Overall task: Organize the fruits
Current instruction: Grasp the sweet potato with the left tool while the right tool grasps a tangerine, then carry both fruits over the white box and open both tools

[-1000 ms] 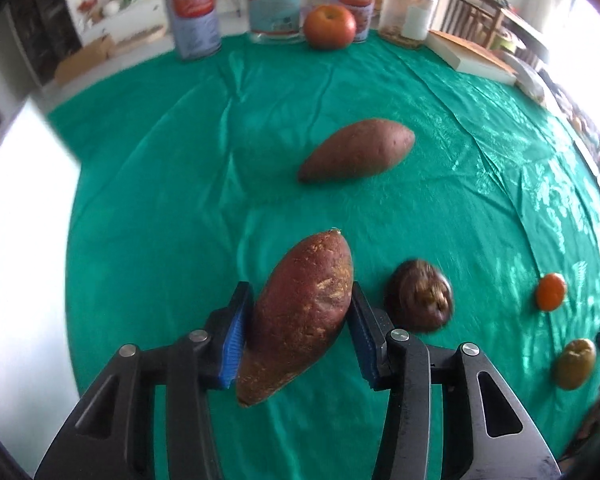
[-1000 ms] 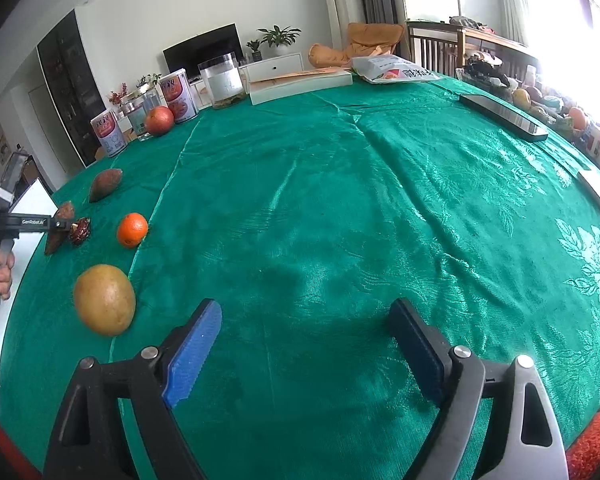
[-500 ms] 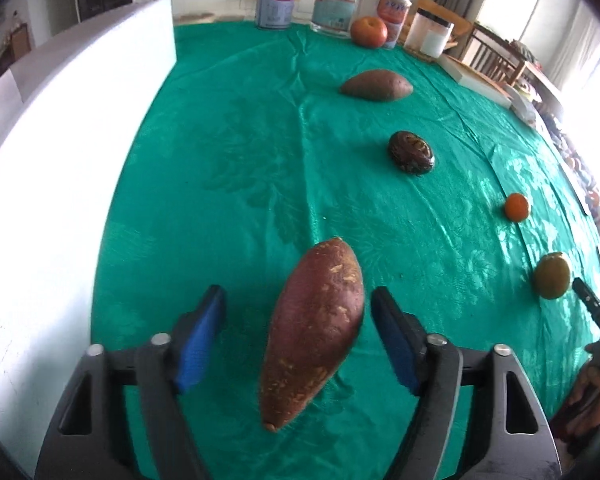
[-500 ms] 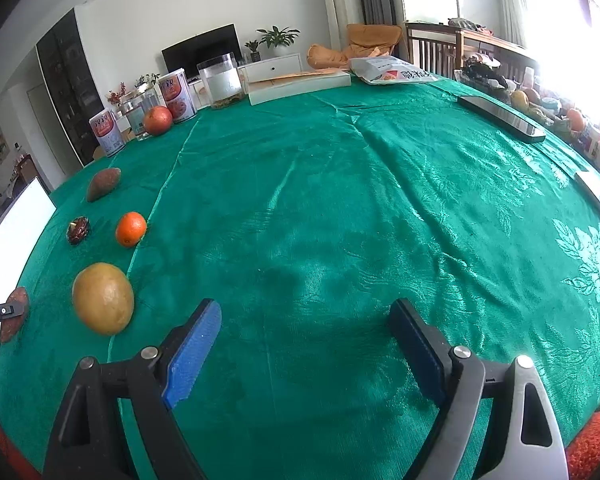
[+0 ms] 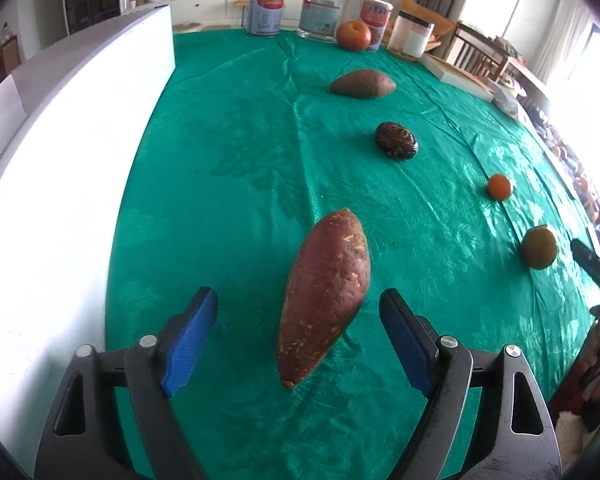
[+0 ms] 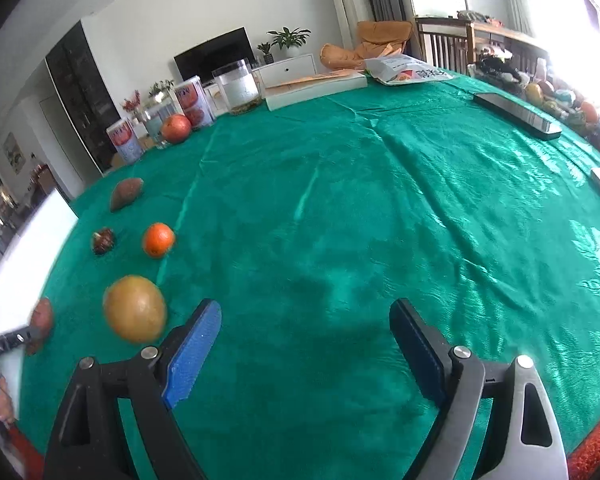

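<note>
A reddish sweet potato [image 5: 326,292] lies on the green tablecloth between the jaws of my left gripper [image 5: 300,340], which is open and apart from it. Beyond it lie a second sweet potato [image 5: 362,84], a dark brown fruit [image 5: 396,145], a small orange [image 5: 499,186] and a yellow-green fruit [image 5: 539,247]. My right gripper [image 6: 306,344] is open and empty over bare cloth. The yellow-green fruit [image 6: 135,308] sits just left of its left jaw, with the orange [image 6: 158,239] and dark fruit [image 6: 103,241] farther off.
A white board [image 5: 60,184] stands along the table's left side. Tins [image 5: 267,7], a glass jar [image 5: 325,11], a red apple [image 5: 353,35] and a clear container [image 5: 411,36] line the far edge. A white box [image 6: 316,87], a bag [image 6: 412,71] and a dark phone [image 6: 516,115] lie far right.
My left gripper carried the sweet potato toward the near table edge, opened and let it go; it now rests on the cloth. My right gripper shifted slightly toward the yellow-green fruit.
</note>
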Motion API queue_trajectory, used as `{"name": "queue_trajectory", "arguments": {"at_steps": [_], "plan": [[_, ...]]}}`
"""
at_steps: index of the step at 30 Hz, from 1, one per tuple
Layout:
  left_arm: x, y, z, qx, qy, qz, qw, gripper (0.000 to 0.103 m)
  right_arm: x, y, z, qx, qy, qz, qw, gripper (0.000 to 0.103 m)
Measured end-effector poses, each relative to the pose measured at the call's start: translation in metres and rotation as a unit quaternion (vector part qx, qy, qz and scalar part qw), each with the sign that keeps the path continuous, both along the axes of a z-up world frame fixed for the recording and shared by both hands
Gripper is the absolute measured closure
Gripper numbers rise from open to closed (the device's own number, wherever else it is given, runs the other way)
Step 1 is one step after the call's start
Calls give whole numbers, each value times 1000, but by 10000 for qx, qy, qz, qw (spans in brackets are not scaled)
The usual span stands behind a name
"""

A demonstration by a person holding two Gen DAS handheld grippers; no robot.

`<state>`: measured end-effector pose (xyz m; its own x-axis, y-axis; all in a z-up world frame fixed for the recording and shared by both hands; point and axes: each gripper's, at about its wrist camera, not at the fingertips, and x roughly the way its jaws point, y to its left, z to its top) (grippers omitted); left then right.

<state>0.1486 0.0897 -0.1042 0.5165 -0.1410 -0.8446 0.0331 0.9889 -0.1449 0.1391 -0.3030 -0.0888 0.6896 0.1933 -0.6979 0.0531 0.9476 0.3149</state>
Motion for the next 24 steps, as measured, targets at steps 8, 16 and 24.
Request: {"name": "queue_trajectory", "arguments": {"at_steps": [8, 16, 24], "plan": [[12, -14, 1, 301, 88, -79, 9995, 21, 130, 110, 11, -264, 1577, 1970, 9673, 24], [9, -10, -2, -24, 243, -67, 9997, 61, 150, 143, -12, -784, 2070, 2043, 9536, 71], [-23, 8, 23, -876, -19, 330, 9956, 61, 113, 156, 32, -680, 1443, 2323, 9595, 72]]}}
